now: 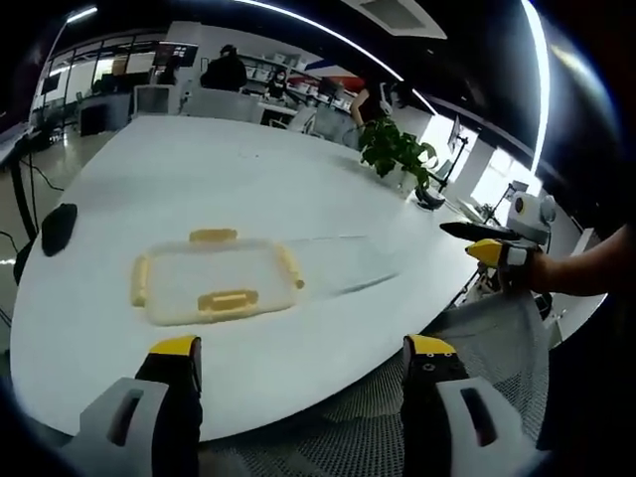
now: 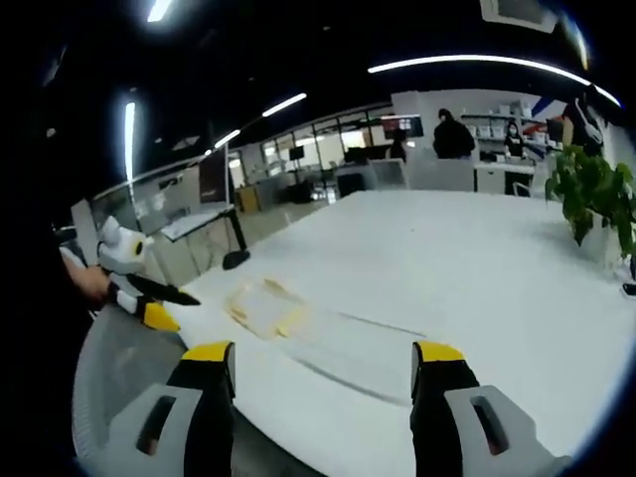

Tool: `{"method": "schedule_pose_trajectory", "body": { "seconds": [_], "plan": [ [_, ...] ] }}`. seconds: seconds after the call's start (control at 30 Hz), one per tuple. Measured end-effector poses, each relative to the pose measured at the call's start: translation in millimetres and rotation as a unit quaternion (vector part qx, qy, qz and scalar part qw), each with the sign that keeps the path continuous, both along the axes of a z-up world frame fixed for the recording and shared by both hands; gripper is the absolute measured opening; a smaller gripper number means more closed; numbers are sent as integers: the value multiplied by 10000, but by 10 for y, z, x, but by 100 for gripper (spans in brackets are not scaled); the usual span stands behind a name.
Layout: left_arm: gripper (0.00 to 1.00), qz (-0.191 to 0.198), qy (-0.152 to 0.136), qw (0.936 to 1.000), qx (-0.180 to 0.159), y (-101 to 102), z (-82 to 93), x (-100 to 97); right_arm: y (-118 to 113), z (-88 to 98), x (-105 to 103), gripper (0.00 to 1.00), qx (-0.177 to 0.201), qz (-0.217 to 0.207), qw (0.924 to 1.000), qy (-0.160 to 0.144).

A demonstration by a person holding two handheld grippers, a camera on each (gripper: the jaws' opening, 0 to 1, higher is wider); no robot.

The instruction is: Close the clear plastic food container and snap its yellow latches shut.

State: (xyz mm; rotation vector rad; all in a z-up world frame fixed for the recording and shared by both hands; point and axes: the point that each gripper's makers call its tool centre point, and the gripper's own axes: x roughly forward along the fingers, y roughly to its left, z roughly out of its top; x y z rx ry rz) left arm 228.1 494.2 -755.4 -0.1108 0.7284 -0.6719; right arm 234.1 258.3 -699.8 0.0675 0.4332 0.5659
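The clear plastic container (image 1: pixel 214 281) lies flat on the white table (image 1: pixel 199 179), with yellow latches (image 1: pixel 228 299) on its sides. A faint clear part (image 1: pixel 348 263) stretches off its right side; I cannot tell if that is the lid. My left gripper (image 1: pixel 301 360) hovers open at the table's near edge, short of the container. The right gripper (image 1: pixel 489 245) comes in from the right, held in a hand beyond the table edge. In the right gripper view the container (image 2: pixel 263 308) lies ahead to the left, my right gripper (image 2: pixel 323 360) is open and empty, and the left gripper (image 2: pixel 149 301) is at the left.
A potted plant (image 1: pixel 397 149) stands at the table's far right, also seen as the plant (image 2: pixel 591 194). A black object (image 1: pixel 58 227) lies near the left edge. A mesh chair back (image 1: pixel 497 338) sits by the near edge. Desks and people are far behind.
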Motion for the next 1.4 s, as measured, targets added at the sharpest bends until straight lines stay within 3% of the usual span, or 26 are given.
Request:
{"method": "schedule_pose_trajectory", "body": {
  "seconds": [0.17,0.4,0.47,0.6,1.07,1.4],
  "plan": [
    [82,83,134,9998,-126,-4,-12,7,0,37,8,72,-21,-5,10000,-27],
    [83,-405,-245,9987,211,-63,93,-14,178,183,84,72,57,102,9998,-183],
    [83,-450,-97,9989,68,-93,131,-52,185,164,114,72,-8,109,9997,-199],
    [84,-495,-85,9987,-29,-79,202,-71,259,220,150,71,152,99,9995,-240],
    [82,-349,-148,9993,-19,106,171,70,560,322,175,72,376,151,9986,-326],
    [83,-276,-198,9993,-150,238,204,107,810,332,180,72,375,422,9978,-359]
  ]
}}
